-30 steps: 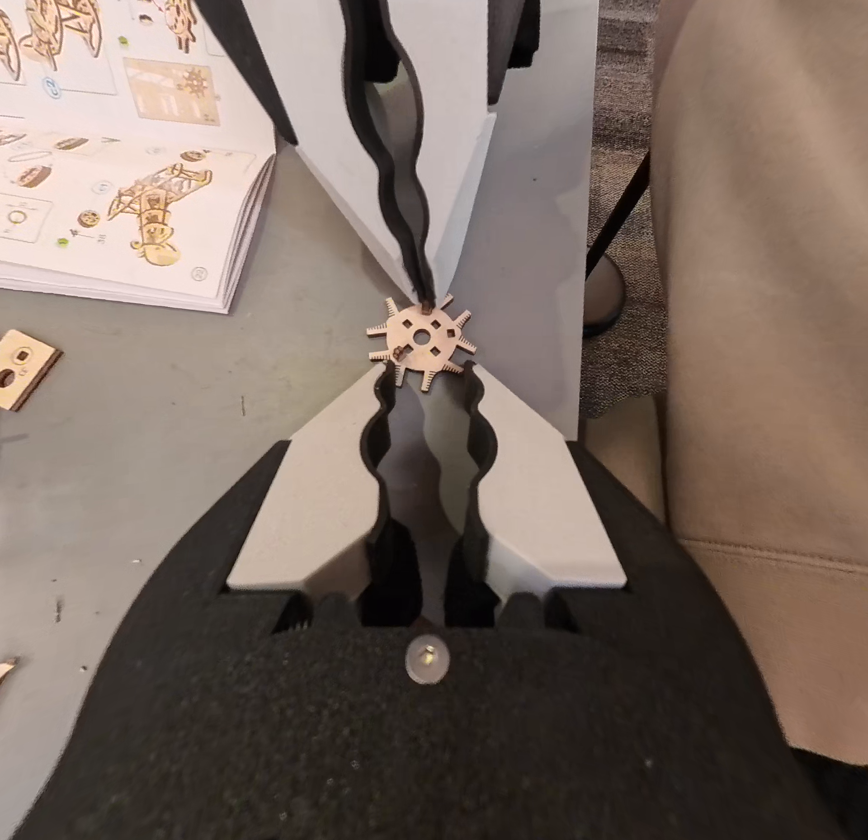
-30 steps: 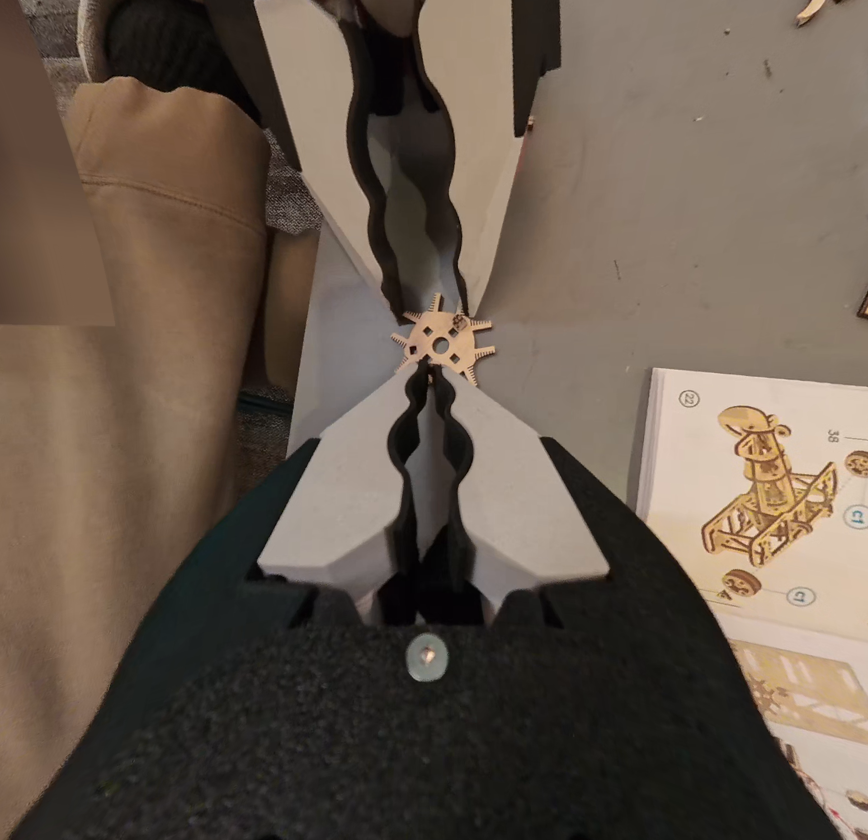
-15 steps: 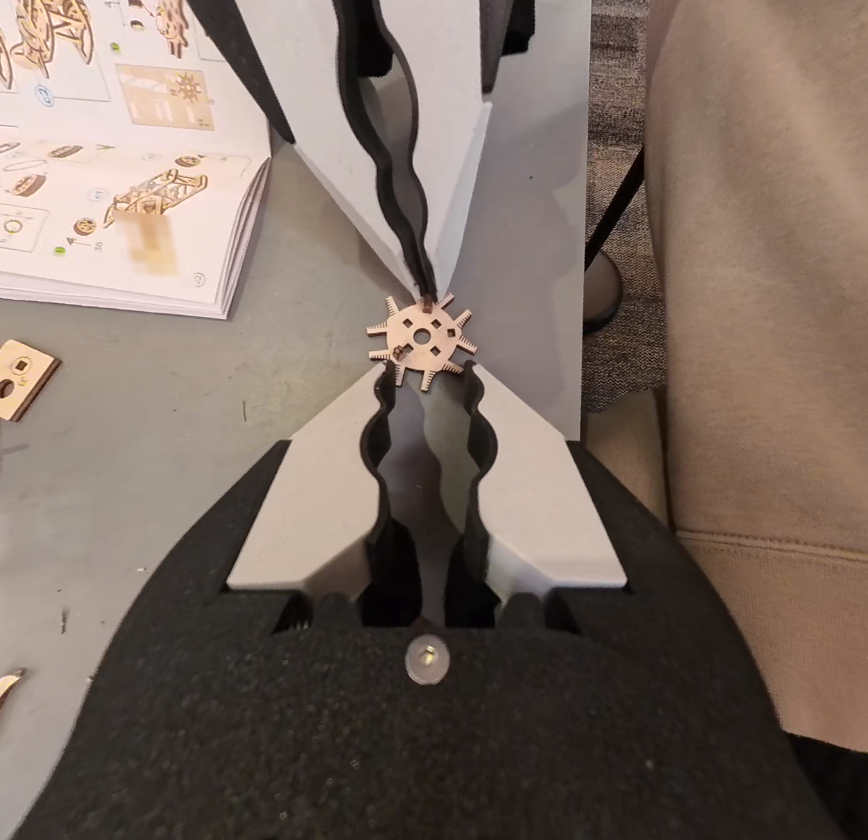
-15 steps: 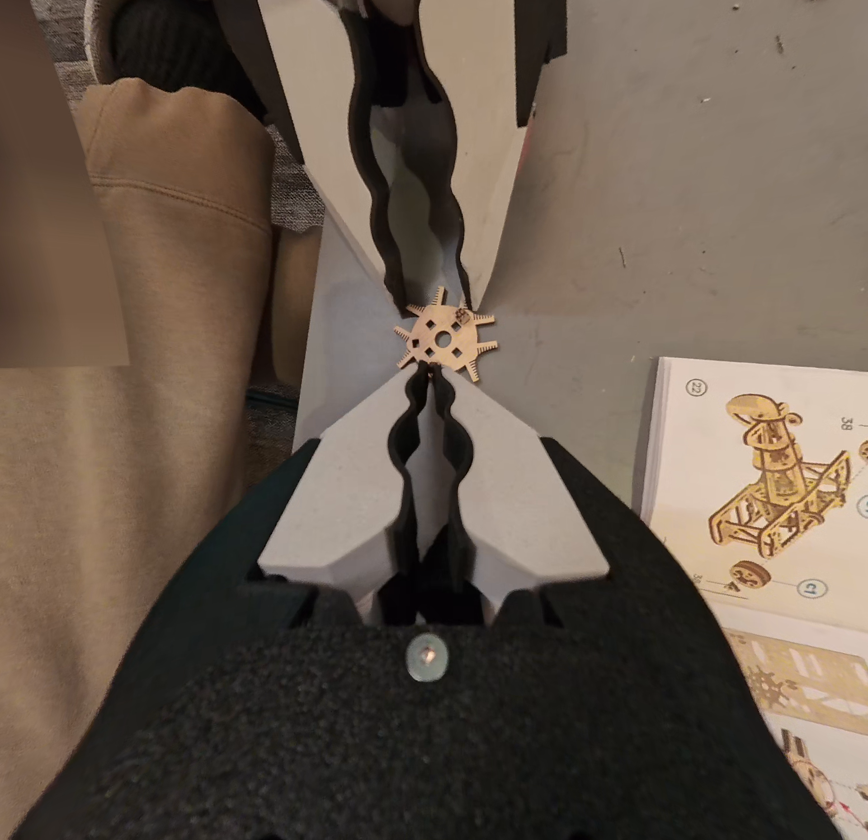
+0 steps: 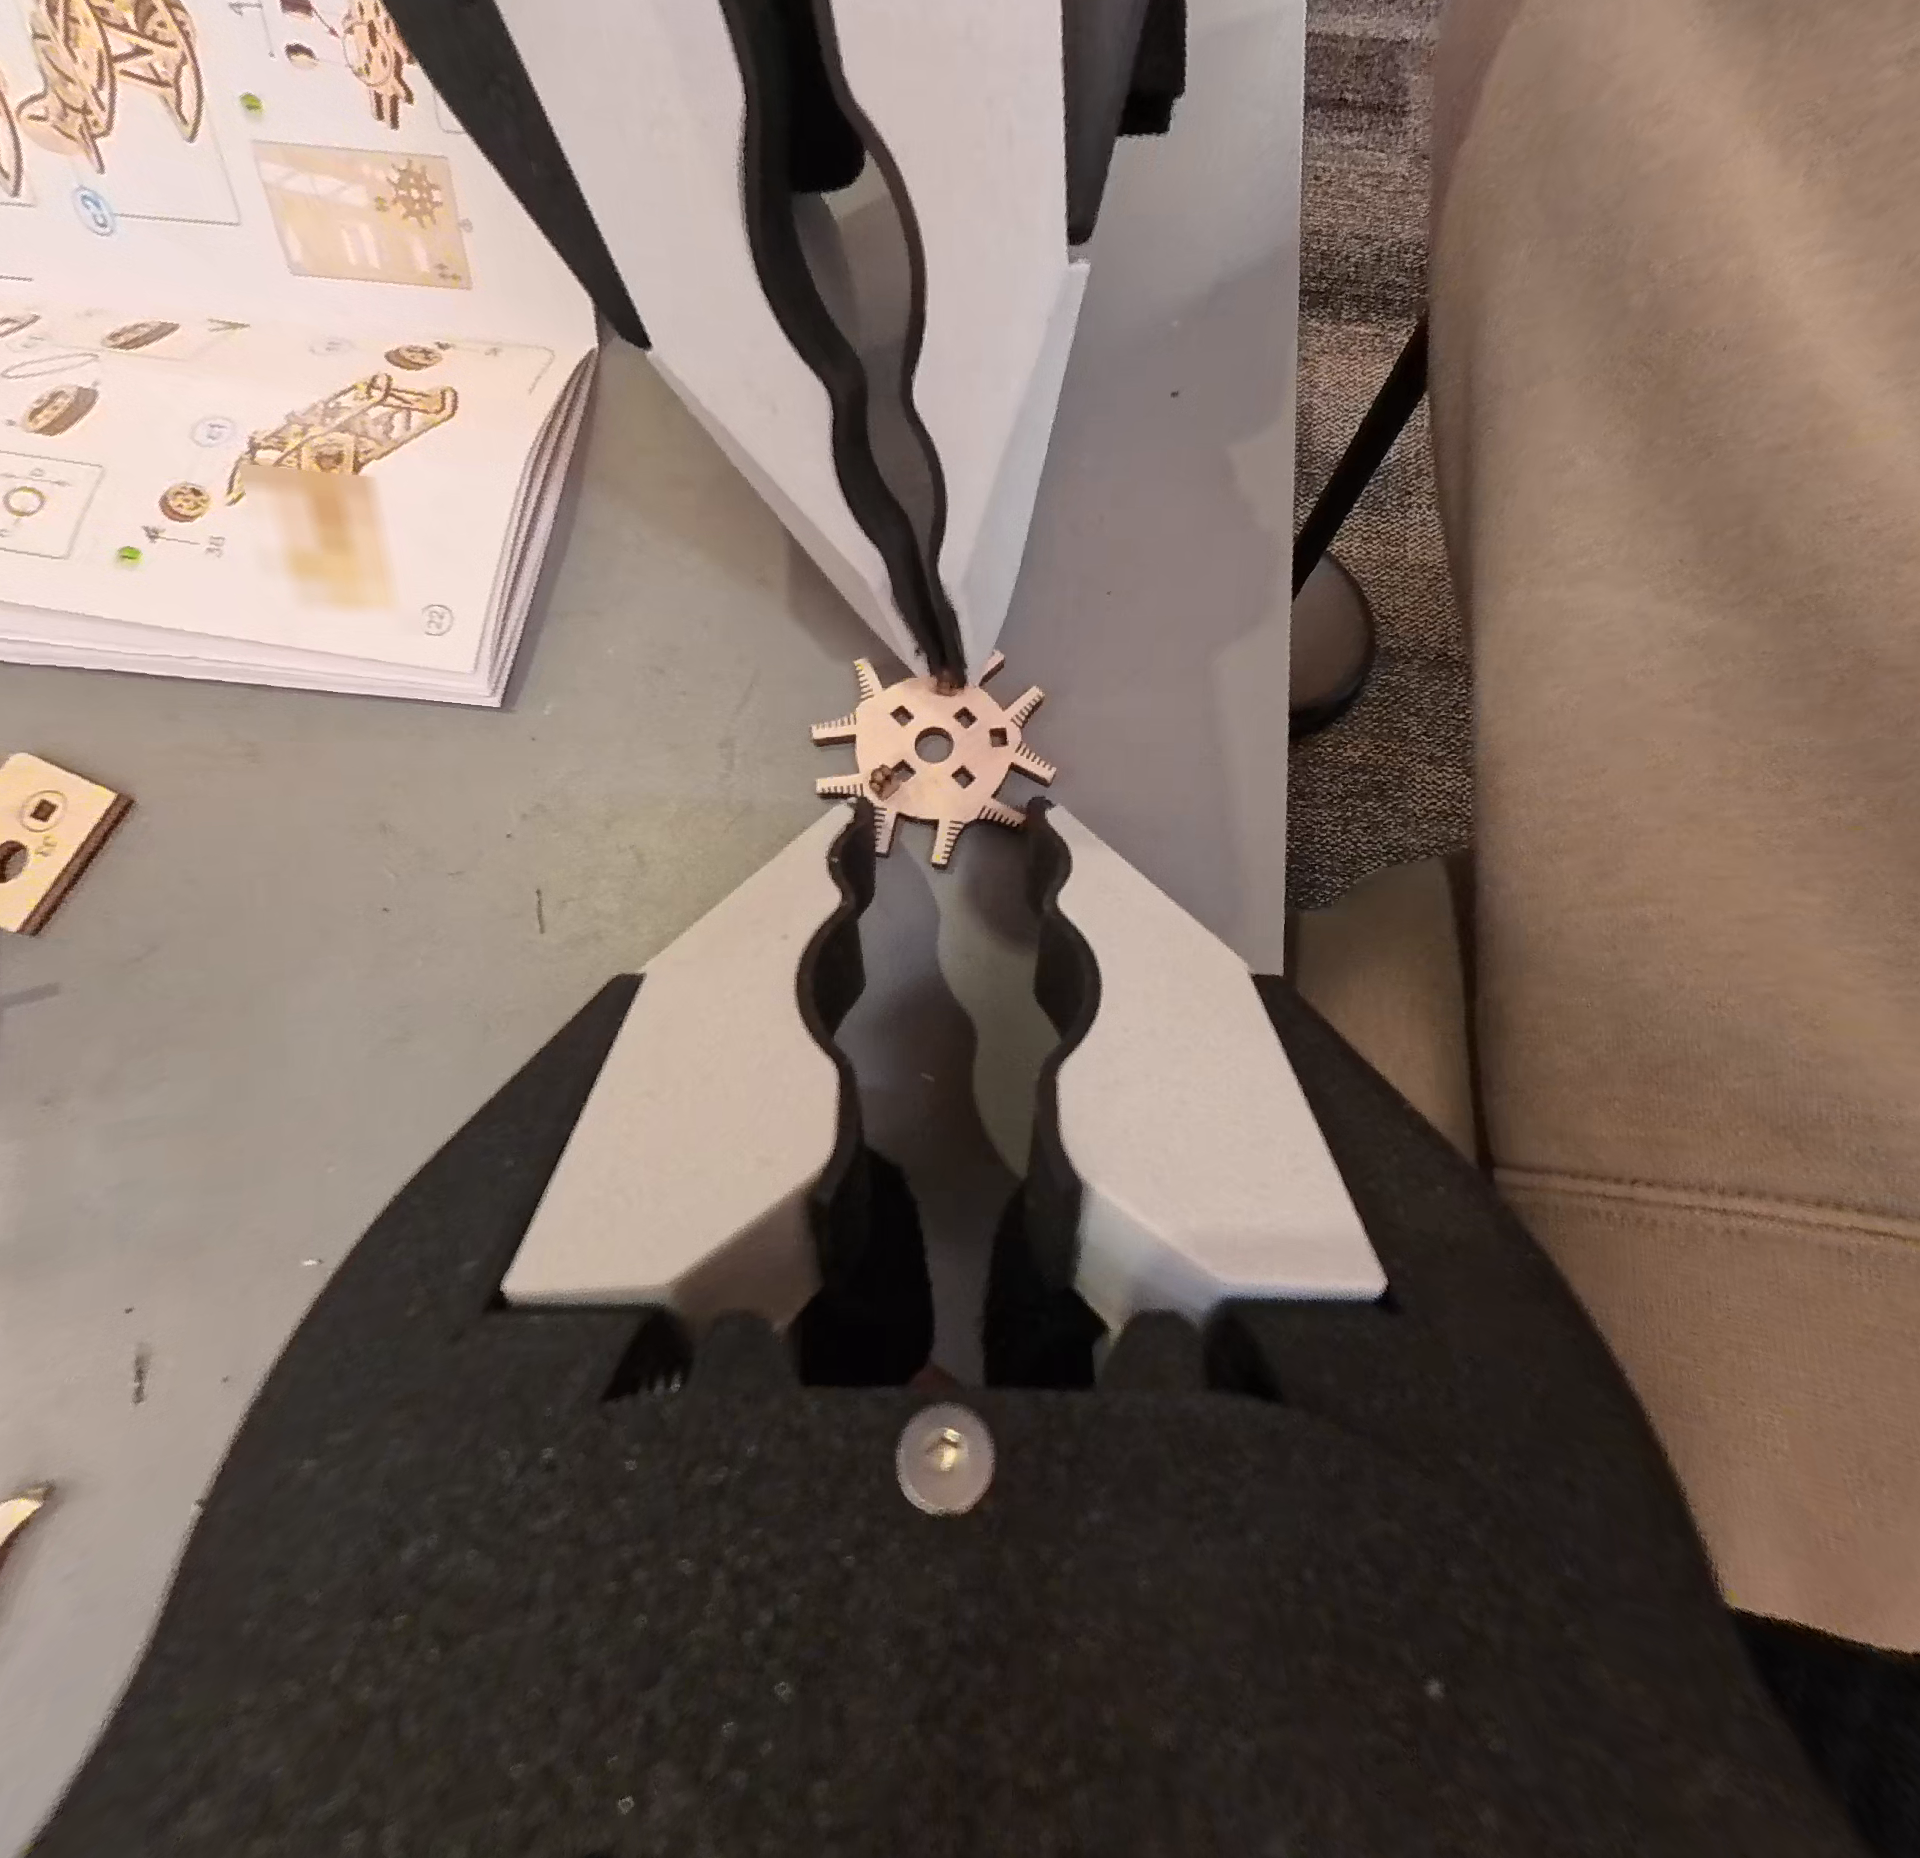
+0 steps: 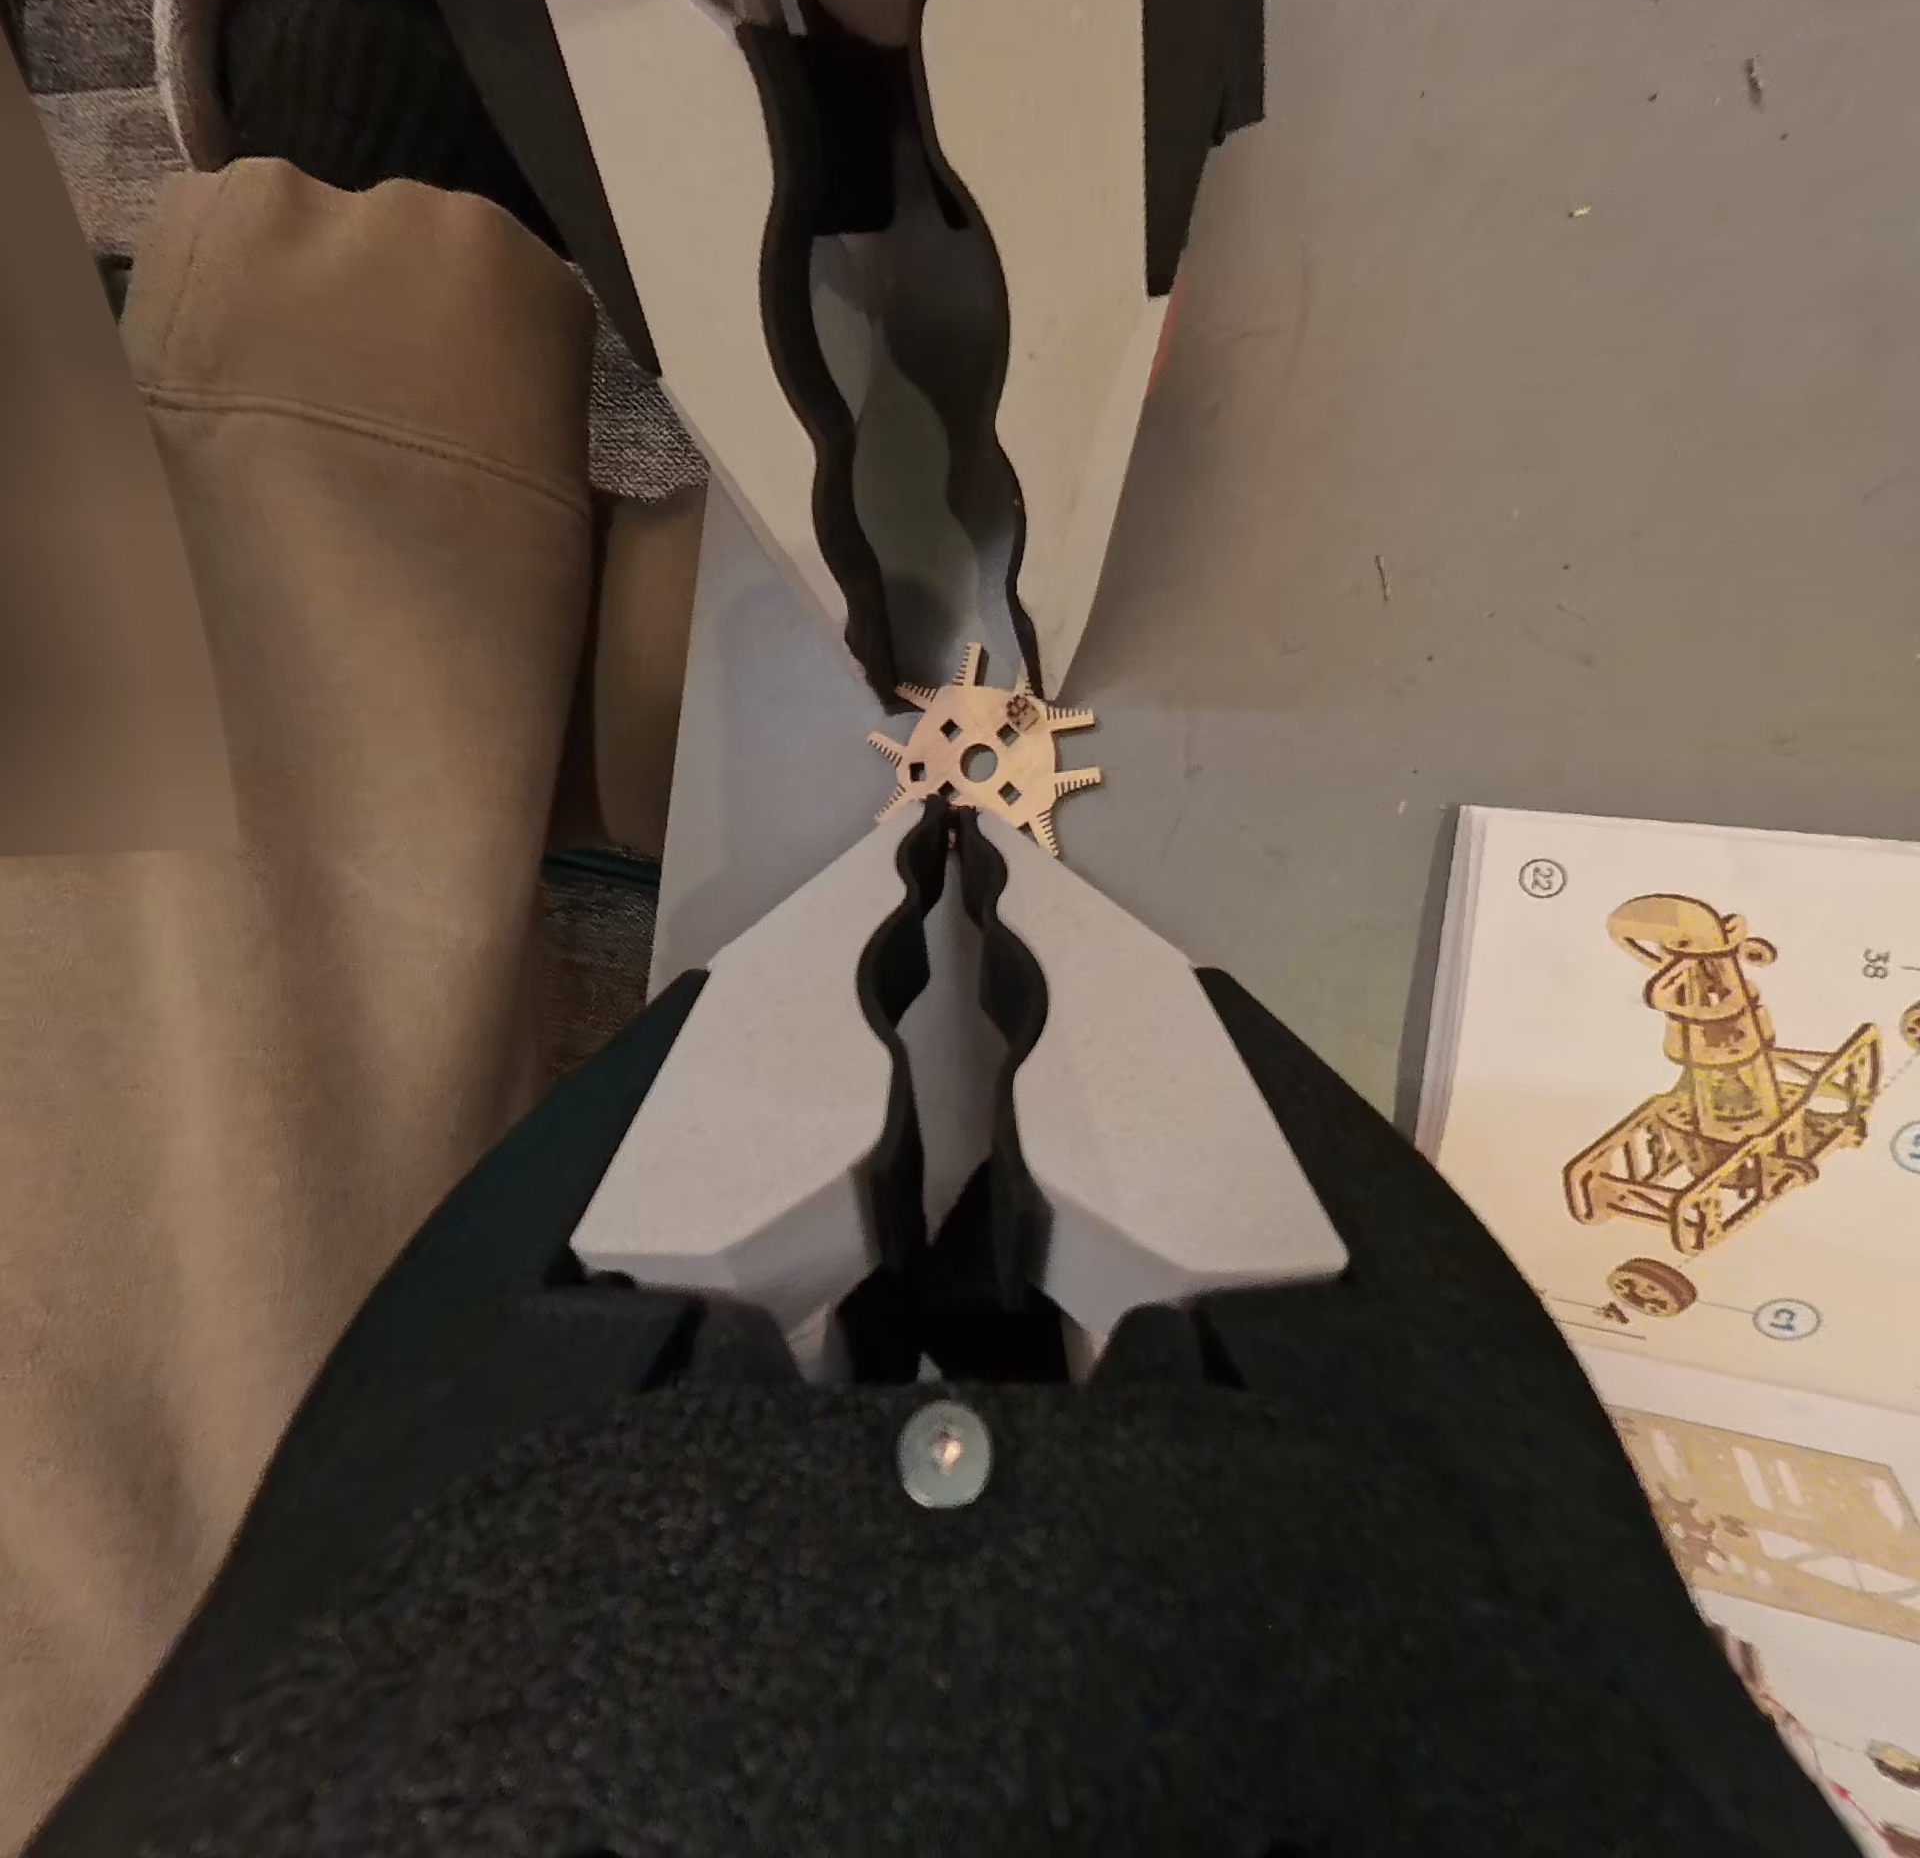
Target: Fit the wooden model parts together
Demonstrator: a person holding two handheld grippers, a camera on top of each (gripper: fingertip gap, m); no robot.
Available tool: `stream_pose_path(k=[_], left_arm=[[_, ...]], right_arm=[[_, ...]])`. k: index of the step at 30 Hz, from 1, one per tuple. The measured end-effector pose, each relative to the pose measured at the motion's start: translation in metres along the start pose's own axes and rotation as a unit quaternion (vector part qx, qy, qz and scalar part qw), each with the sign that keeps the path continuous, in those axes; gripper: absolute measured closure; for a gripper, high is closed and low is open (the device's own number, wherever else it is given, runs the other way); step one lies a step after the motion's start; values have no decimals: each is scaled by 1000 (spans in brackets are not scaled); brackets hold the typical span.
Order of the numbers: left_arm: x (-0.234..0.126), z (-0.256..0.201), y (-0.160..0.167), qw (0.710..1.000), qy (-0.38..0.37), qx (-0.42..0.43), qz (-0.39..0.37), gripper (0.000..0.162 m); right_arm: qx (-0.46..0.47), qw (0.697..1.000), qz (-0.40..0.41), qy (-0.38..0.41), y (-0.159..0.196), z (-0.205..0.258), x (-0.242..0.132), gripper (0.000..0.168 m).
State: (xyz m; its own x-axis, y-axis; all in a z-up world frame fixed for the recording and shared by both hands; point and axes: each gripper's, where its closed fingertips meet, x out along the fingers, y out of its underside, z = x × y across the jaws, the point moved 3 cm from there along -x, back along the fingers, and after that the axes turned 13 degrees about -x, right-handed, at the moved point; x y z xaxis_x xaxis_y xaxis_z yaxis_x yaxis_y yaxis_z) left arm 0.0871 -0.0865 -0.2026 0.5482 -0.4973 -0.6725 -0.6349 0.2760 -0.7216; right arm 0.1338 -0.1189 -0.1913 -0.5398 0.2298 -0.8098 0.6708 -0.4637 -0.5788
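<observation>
**Left wrist view: toothed wooden wheel pinched between two grippers at the table's edge**

From my left camera, I see the wooden wheel (image 5: 933,759) held in the air over the edge of the grey table (image 5: 312,977), next to a tan sleeve (image 5: 1683,769). My left gripper (image 5: 940,842) has its fingers standing apart, with the wheel's lower teeth sitting at the tips; one black pad (image 5: 1039,821) seems to touch a tooth, though I cannot tell whether it bears on it. Opposite, my right gripper (image 5: 935,655) has its pads drawn together on the wheel's upper rim, gripping it.

My right camera confirms this: the right gripper (image 6: 951,821) is nearly closed, nipping the wooden wheel (image 6: 977,759) by its near edge, and the left gripper (image 6: 951,681) stands spread above it.

An open instruction booklet (image 5: 260,354) lies toward the table's far left corner, cut off by the frame, part of its page covered by a blurred patch. A flat wooden piece (image 5: 47,842) at the left edge is also cropped, and a pale sliver (image 5: 16,1538) lower down is too cropped to identify. The wheel's small dark mark (image 6: 1021,709) is too small to make out.
</observation>
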Motion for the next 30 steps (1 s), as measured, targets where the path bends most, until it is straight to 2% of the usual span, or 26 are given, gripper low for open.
stream_pose_path(k=[30], left_arm=[[1, 0, 0, 1000, 2, 4, 1, 135]], right_arm=[[7, 1000, -11, 8, 2, 2, 1, 167]])
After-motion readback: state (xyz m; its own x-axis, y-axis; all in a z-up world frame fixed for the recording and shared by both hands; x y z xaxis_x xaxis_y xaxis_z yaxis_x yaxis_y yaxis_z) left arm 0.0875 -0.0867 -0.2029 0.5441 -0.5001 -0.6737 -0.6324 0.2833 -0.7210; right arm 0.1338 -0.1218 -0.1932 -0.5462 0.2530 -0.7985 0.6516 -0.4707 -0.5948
